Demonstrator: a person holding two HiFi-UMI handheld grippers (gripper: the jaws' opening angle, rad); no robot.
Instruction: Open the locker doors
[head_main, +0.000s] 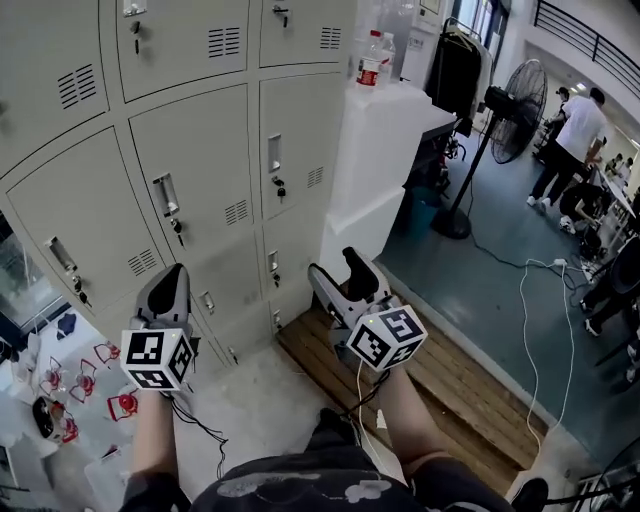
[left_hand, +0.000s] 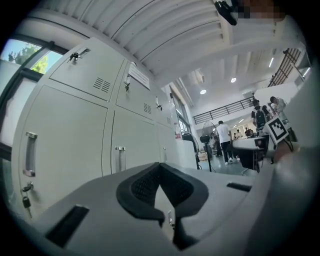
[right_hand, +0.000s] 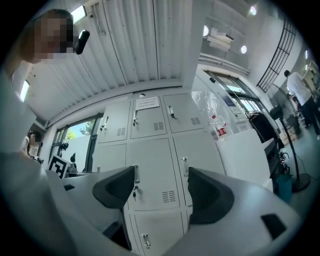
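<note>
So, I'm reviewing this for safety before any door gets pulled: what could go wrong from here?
1. The left gripper has its claw shut; pushed at a handle like that, it would likely just knock the closed door.
2. Keys hang right under the handles, so the open right gripper might snag one instead.
3. Cables dangle below the grippers beside the wooden platform: a possible snag or trip.
</note>
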